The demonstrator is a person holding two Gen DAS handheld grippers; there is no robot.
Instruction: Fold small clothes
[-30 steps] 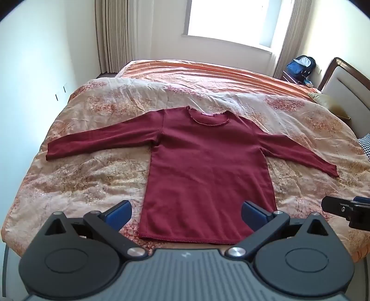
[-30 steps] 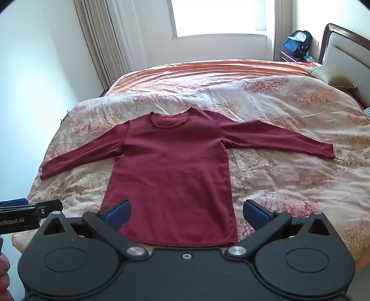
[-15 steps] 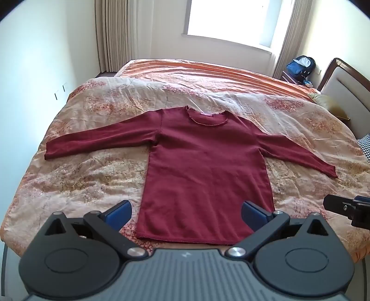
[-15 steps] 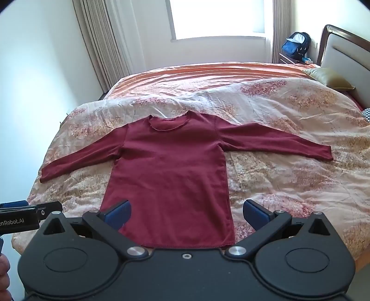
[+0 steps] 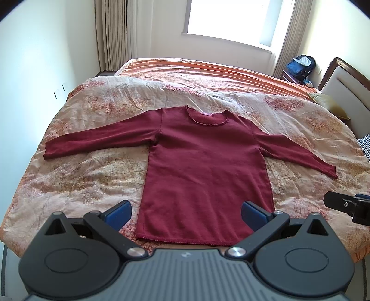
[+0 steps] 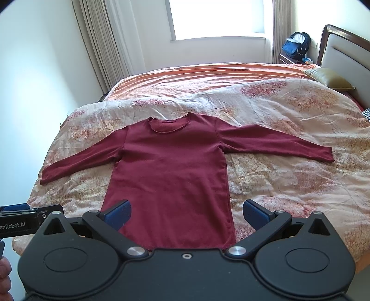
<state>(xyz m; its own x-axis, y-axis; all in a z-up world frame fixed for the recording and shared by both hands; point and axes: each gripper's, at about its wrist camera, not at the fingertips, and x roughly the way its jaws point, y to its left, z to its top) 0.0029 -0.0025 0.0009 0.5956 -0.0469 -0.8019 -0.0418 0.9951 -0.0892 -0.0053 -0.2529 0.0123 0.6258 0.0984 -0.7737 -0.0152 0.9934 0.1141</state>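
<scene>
Centrally, a dark red long-sleeved top (image 5: pixel 205 171) is seen spread flat and face up on a bed (image 5: pixel 92 166), which is covered by a floral quilt in beige and orange. Both sleeves are stretched outward, one toward 9 o'clock and the other toward 3 o'clock, and the round neckline is pointed toward 12 o'clock, with the hem lying at the near edge of the bed at 6 o'clock. From the left wrist view, the left gripper (image 5: pixel 186 211) is held above the hem with its blue-padded jaws spread wide and nothing between them; the top is not touched. At 3 o'clock in that view, the tip of the right gripper (image 5: pixel 346 205) is visible. From the right wrist view, the right gripper (image 6: pixel 186 211) is likewise held wide apart and empty over the hem. A window (image 6: pixel 219 18) with curtains is seen at 12 o'clock, a blue backpack (image 6: pixel 296 45) and a headboard (image 6: pixel 342 48) toward 2 o'clock, and a yellow pillow (image 6: pixel 328 78) beside the headboard.
</scene>
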